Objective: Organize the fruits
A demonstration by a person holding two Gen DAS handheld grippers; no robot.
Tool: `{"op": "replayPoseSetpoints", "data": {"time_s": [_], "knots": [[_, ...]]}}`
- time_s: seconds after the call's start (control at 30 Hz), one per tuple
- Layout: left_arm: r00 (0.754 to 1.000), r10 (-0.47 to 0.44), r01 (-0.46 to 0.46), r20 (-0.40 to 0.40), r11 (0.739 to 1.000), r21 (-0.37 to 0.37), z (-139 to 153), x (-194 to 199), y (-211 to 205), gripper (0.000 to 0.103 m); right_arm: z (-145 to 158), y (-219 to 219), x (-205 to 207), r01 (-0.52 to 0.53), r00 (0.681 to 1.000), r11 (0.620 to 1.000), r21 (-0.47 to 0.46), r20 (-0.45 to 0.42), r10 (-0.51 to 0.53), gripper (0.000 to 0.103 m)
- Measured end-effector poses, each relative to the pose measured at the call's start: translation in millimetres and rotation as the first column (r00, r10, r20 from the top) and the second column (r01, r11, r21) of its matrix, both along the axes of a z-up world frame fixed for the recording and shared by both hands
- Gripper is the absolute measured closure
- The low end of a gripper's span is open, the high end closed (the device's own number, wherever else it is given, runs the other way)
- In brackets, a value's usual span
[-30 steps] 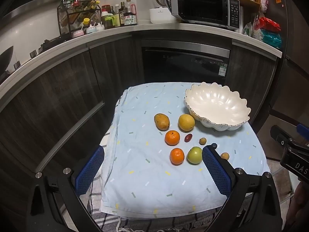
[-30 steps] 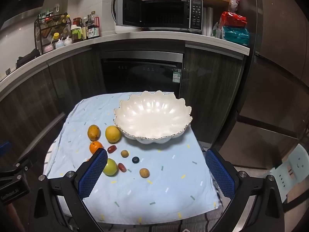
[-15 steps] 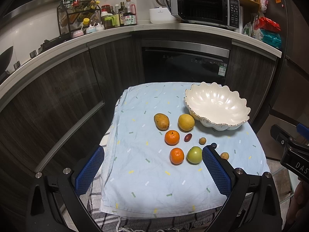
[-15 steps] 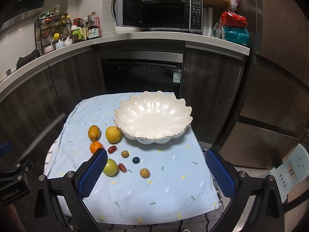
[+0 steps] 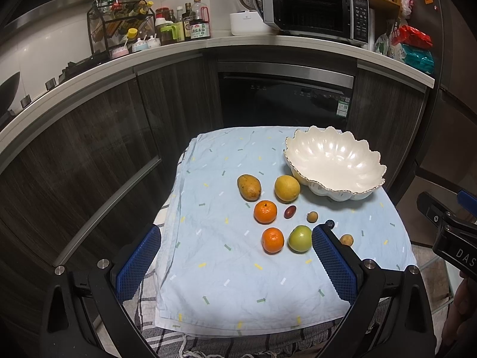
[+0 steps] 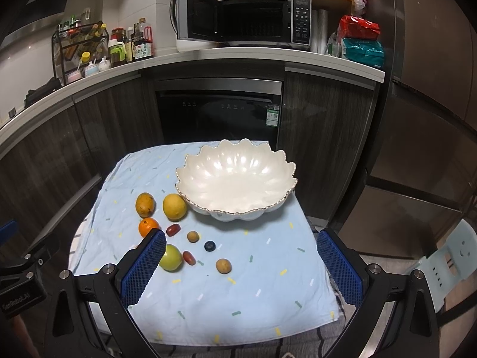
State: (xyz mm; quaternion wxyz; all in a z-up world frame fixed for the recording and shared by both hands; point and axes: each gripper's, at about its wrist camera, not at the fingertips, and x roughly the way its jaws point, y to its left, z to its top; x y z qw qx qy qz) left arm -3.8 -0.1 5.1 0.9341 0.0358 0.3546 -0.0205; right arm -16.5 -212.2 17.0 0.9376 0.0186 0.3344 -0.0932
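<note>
1. Left claw (image 5: 235,258): spread wide, gripping nothing, above the cloth's near edge.
2. Right claw (image 6: 241,264): spread wide too, gripping nothing.
3. Fruits loose on the blue cloth (image 5: 208,283): mango (image 5: 249,187), lemon (image 5: 286,188), 2 oranges (image 5: 265,211), green apple (image 5: 299,238).
4. White bowl (image 6: 238,176) just right of the lemon.

Pale blue cloth (image 6: 253,292) covers the table — bowl (image 6: 235,205), scattered fruits (image 5: 286,188) on it.

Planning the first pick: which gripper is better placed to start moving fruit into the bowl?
Probably left. The left gripper, open, faces the tangerine and green apple just ahead. The right gripper, also open, faces mostly bare cloth below the empty bowl.
</note>
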Motion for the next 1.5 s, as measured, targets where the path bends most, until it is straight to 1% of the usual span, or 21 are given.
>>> {"op": "replayPoseSetpoints", "data": {"time_s": [0.7, 0.83, 1.5], "knots": [[1.000, -0.008, 0.008, -0.010, 1.000, 0.003, -4.7, -1.4, -4.3, 0.000, -3.2, -0.2, -0.3, 0.002, 1.000, 1.000, 0.005, -0.004, -0.002, 0.000], [1.000, -0.016, 0.016, -0.017, 1.000, 0.005, -9.1, 1.9, -3.9, 0.000, -9.7, -0.5, 2.1, 0.009, 1.000, 1.000, 0.007, -0.011, -0.009, 0.000], [0.998, -0.033, 0.034, -0.058, 0.999, 0.010, -21.8, 22.0, -7.9, 0.000, -19.3, 1.2, 16.3, 0.000, 0.999, 1.000, 0.001, -0.045, 0.000, 0.000]]}}
